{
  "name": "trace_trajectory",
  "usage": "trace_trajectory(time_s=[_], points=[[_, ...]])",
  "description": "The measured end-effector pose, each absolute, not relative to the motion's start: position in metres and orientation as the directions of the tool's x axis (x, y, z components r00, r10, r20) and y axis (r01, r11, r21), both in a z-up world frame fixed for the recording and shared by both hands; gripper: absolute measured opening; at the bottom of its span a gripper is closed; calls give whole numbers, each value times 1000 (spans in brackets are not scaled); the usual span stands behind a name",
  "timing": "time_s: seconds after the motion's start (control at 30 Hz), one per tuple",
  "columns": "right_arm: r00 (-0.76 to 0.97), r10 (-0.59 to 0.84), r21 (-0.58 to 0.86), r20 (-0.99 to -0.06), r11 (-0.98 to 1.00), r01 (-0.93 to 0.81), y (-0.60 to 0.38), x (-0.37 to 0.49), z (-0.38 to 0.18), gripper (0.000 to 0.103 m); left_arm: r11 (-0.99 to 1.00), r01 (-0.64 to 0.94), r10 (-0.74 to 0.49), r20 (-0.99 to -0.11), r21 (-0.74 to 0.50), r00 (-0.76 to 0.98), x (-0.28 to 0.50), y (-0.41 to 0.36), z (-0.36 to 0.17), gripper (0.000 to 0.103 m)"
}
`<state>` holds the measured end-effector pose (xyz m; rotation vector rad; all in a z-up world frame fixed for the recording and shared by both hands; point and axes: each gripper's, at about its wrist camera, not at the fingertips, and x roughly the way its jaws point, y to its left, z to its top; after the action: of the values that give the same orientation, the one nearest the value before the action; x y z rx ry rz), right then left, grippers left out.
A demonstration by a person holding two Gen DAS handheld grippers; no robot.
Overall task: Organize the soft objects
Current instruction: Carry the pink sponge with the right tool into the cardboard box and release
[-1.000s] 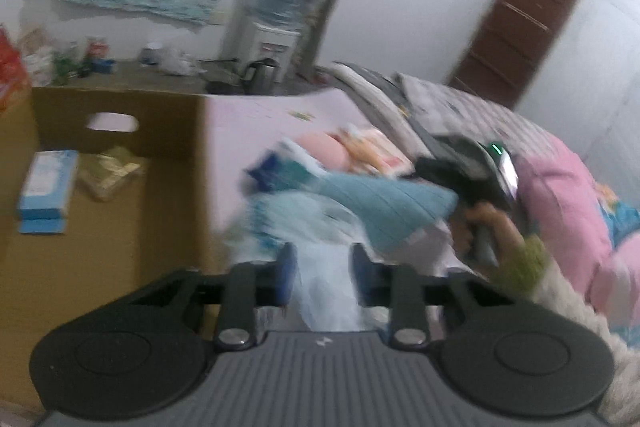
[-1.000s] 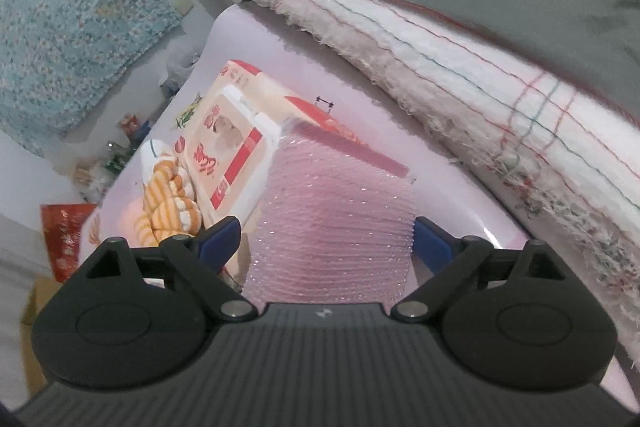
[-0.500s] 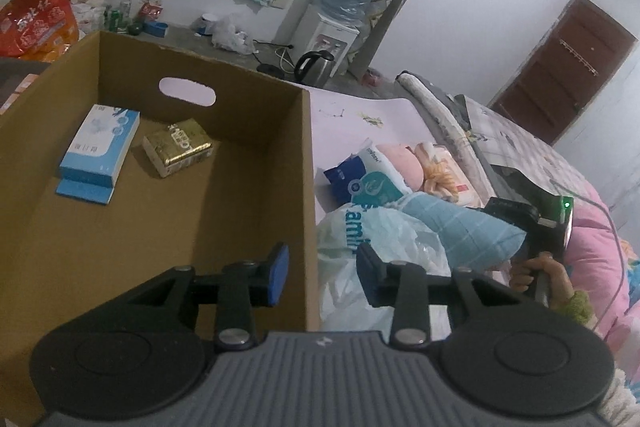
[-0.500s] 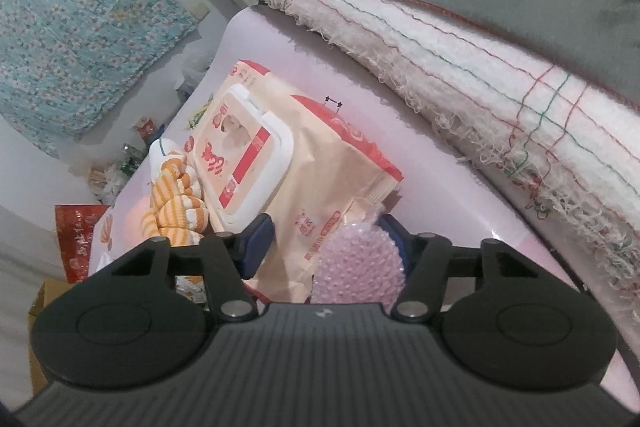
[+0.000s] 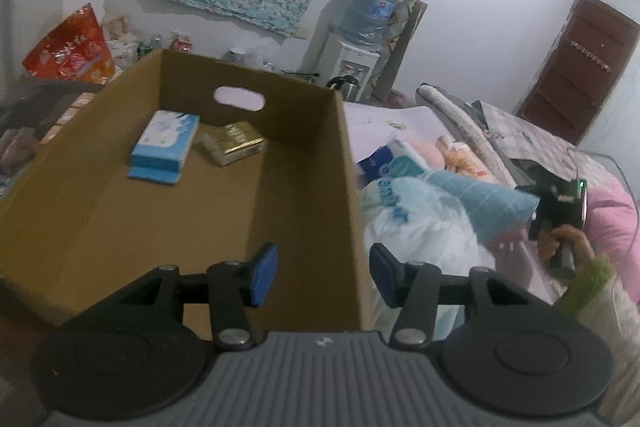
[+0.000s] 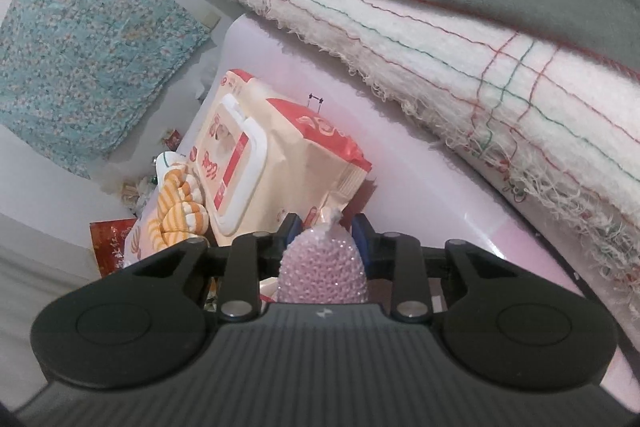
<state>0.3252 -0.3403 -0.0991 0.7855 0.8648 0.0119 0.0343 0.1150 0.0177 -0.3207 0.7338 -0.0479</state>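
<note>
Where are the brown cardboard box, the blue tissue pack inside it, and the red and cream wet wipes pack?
brown cardboard box (image 5: pixel 304 163), left wrist view, inner right wall.
blue tissue pack (image 5: pixel 166 137), left wrist view, top face.
red and cream wet wipes pack (image 6: pixel 240 163), right wrist view, white lid.

The right gripper (image 6: pixel 325 227) at lower centre is closing its jaws on a bumpy pink scrubbing pad (image 6: pixel 323 267) — a red-and-cream wet-wipes pack (image 6: pixel 260 163) is lying just beyond, mid-frame left.
</note>
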Motion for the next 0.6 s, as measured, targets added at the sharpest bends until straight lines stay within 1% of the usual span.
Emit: trace_trajectory(time_s=[0.17,0.3,0.43,0.6], points=[[667,318,627,-674,723,290,-342,324,-99,27,936,-192,-70,-690,-295,721,-3,140,6,53],[668,327,644,-669,704,300,-343,323,-100,27,905,-293,-6,-698,-309,716,-30,164,2,56],[671,329,654,-664,691,308,-344,321,-100,27,878,-347,31,-685,-329,728,-53,180,4,60],[683,327,665,-653,679,311,-343,318,-97,27,866,-389,87,-671,-314,736,-77,191,10,64]])
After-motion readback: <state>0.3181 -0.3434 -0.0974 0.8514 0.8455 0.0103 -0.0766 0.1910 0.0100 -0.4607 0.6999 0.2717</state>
